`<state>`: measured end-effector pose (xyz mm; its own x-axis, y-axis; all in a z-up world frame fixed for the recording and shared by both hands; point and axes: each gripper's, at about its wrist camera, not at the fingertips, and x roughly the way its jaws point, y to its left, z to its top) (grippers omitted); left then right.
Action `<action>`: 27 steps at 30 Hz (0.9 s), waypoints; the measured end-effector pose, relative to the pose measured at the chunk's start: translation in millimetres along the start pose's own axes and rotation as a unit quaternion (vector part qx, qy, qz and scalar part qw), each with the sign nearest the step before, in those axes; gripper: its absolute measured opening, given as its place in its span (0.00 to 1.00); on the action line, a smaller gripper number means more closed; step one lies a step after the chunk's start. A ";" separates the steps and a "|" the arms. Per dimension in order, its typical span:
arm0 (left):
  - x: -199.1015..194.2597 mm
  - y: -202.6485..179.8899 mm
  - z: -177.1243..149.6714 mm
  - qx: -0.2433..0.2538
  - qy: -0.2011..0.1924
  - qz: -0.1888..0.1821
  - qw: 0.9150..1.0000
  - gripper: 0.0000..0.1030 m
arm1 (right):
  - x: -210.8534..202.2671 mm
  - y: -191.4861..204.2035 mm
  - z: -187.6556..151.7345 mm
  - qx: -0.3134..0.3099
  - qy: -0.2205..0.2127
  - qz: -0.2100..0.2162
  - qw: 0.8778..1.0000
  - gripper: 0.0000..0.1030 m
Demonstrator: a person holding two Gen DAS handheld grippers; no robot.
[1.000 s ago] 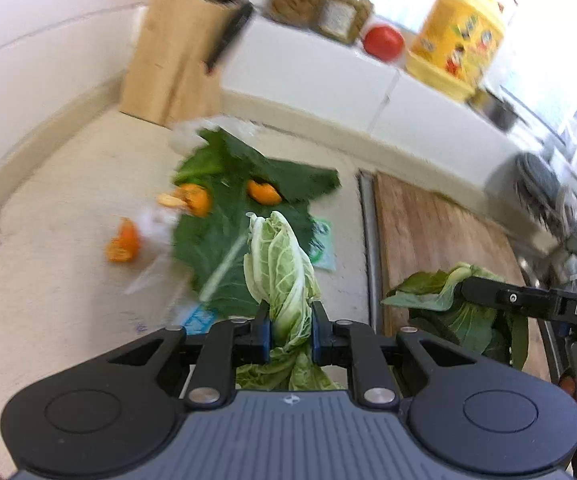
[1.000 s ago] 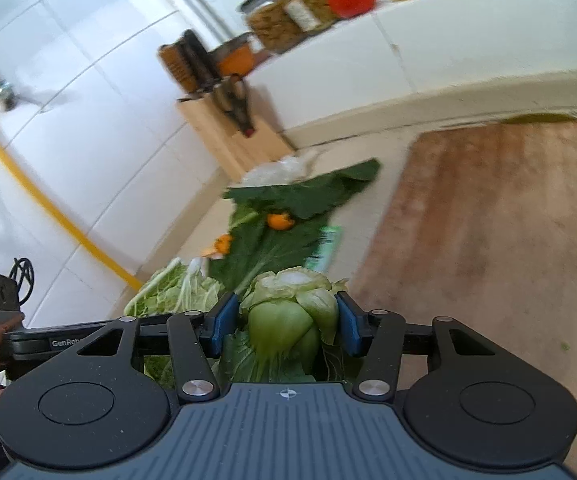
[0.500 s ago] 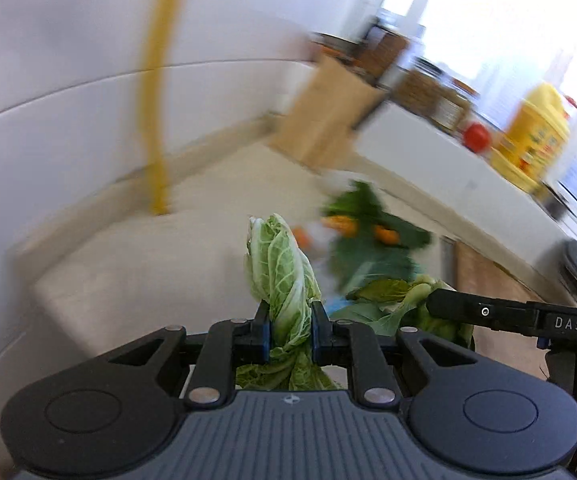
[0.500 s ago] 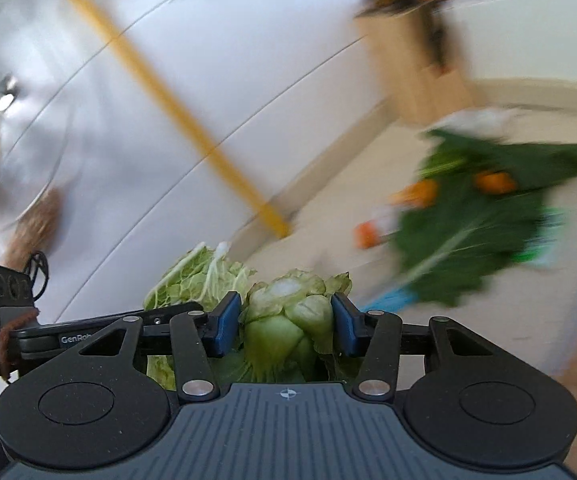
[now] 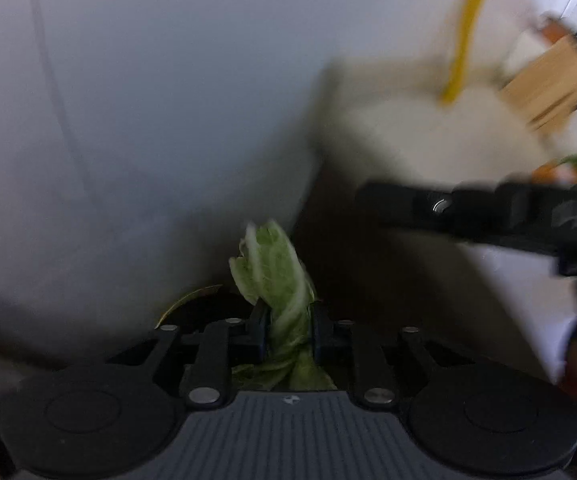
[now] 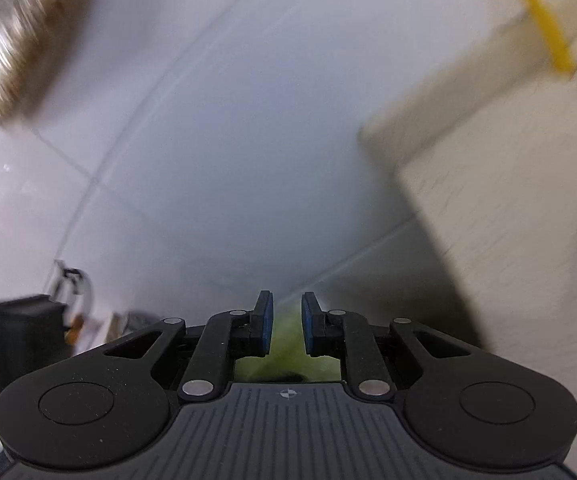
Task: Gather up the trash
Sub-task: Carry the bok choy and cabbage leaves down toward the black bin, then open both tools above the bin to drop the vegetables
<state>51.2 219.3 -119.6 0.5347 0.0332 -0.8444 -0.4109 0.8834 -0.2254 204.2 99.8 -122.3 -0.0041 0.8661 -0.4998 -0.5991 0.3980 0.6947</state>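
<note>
Gone from right tongs (image 6: 287, 326); cabbage leaf (image 5: 278, 280) pinched in left tongs (image 5: 287, 330).

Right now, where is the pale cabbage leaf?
Left wrist view: the cabbage leaf is pinched between the left gripper fingers, lower centre, against the white tiled wall.

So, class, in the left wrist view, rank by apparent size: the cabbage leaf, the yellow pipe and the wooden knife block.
1. cabbage leaf, though nearness to the camera inflates it.
2. wooden knife block and yellow pipe look alike in area, both blurred; unranked.
</note>
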 end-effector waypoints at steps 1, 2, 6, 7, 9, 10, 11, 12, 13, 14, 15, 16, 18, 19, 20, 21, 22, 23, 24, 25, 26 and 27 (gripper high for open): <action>13.3 6.0 -4.3 -0.013 0.014 0.006 1.000 0.25 | 6.1 -1.4 -6.1 0.001 0.007 -0.006 1.000 0.26; 29.3 12.0 -7.4 -0.025 0.037 0.009 0.999 0.25 | 12.0 -5.0 -13.4 0.004 0.019 -0.007 1.000 0.27; 57.0 17.2 -6.4 -0.032 0.091 0.008 0.995 0.33 | 27.5 -15.8 -28.8 0.001 0.044 -0.019 0.999 0.30; 57.1 17.7 -4.4 -0.032 0.089 0.011 0.995 0.48 | 28.9 -16.9 -30.1 0.002 0.044 -0.021 0.999 0.32; 52.8 17.7 -1.9 -0.027 0.072 0.030 0.997 0.56 | 26.0 -14.9 -29.5 0.000 0.042 -0.023 0.999 0.33; 51.5 16.1 -0.7 -0.021 0.064 0.040 0.997 0.57 | 21.9 -13.8 -28.3 0.001 0.037 -0.023 0.999 0.35; 49.9 14.5 -0.1 -0.016 0.056 0.049 0.997 0.58 | 14.4 -10.7 -30.2 0.004 0.031 -0.022 0.999 0.38; 48.5 13.8 0.1 -0.016 0.049 0.053 0.997 0.59 | 6.9 -7.2 -30.8 0.004 0.027 -0.022 0.999 0.40; 46.8 14.3 -0.3 -0.019 0.044 0.053 0.997 0.59 | 0.0 -3.8 -30.1 0.002 0.023 -0.025 0.999 0.40; 44.9 15.5 -0.1 -0.024 0.039 0.051 0.998 0.59 | -6.8 -3.3 -24.6 0.001 0.019 -0.030 0.999 0.40; 41.1 21.9 0.7 -0.027 0.037 0.046 0.998 0.59 | -14.4 -1.1 -21.5 -0.001 0.016 -0.034 0.999 0.41; 38.7 22.9 1.7 -0.030 0.036 0.043 0.998 0.59 | -24.6 -0.7 -19.0 -0.003 0.013 -0.039 0.999 0.45; 29.4 19.1 4.6 -0.030 0.027 0.039 0.998 0.59 | -41.3 3.7 -13.5 -0.010 0.000 -0.052 0.999 0.53; 22.4 15.6 5.9 -0.029 0.018 0.036 0.999 0.59 | -51.3 8.2 -12.8 -0.015 -0.007 -0.058 0.998 0.56; 13.1 11.3 7.9 -0.025 0.006 0.031 0.999 0.59 | -61.3 9.3 -12.0 -0.019 -0.014 -0.063 0.998 0.57; 0.7 5.8 9.1 -0.022 -0.004 0.026 0.999 0.59 | -69.5 12.3 -12.7 -0.022 -0.020 -0.067 0.997 0.59; -6.9 1.5 10.2 -0.018 -0.016 0.020 1.000 0.59 | -77.7 15.2 -13.8 -0.018 -0.033 -0.084 0.996 0.63; -15.6 -3.0 11.8 -0.013 -0.027 0.011 1.000 0.60 | -87.1 17.4 -15.1 -0.017 -0.041 -0.089 0.995 0.64; -24.1 -8.0 13.2 -0.005 -0.037 0.001 0.999 0.62 | -96.0 19.3 -16.7 -0.017 -0.048 -0.095 0.994 0.65; -30.3 -12.3 14.6 0.003 -0.044 -0.007 0.999 0.63 | -105.0 19.8 -18.5 -0.016 -0.055 -0.105 0.993 0.65; -38.2 -18.3 15.3 0.017 -0.054 -0.016 0.998 0.64 | -114.1 21.0 -21.9 -0.013 -0.064 -0.119 0.991 0.66; -43.9 -24.2 15.9 0.028 -0.061 -0.024 0.997 0.65 | -124.9 21.9 -24.9 -0.010 -0.072 -0.128 0.989 0.68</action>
<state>49.4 204.0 -69.3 0.6406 0.0444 -0.7666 -0.3423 0.9101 -0.2333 171.6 -7.2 -57.5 0.2628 0.7724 -0.5782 -0.5820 0.6049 0.5435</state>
